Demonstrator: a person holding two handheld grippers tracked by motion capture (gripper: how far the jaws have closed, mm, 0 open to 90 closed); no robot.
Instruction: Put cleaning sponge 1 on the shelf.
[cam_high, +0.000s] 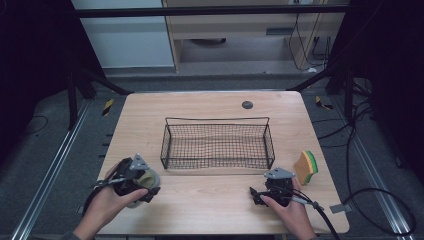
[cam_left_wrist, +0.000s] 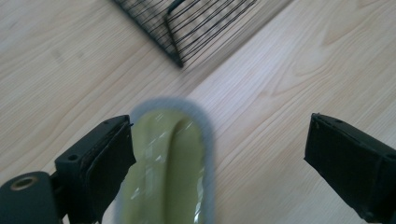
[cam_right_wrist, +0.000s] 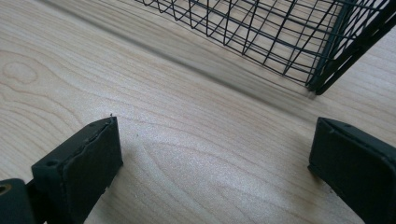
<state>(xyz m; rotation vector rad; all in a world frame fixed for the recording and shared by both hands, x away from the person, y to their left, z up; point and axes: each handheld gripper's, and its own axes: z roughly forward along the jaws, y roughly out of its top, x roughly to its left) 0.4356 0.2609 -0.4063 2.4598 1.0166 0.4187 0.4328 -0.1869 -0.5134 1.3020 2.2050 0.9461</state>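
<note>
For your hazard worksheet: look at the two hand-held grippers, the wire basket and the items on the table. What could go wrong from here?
1. The left gripper is open around the pale green item, which sits beside one jaw, far from the other; closing off-centre might push it away.
2. The sponge lies near the table's right edge; a nudge from the right gripper could knock it off.
3. Either gripper's cable could snag the wire basket.

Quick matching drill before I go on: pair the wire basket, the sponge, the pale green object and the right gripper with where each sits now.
Things:
1. wire basket
2. sponge
3. pale green object
4. right gripper

Places:
A. between the open left gripper jaws
B. middle of the table
C. over bare wood, jaws open
D. right of the basket

Pairs: 1-B, 2-D, 3-A, 4-C
</note>
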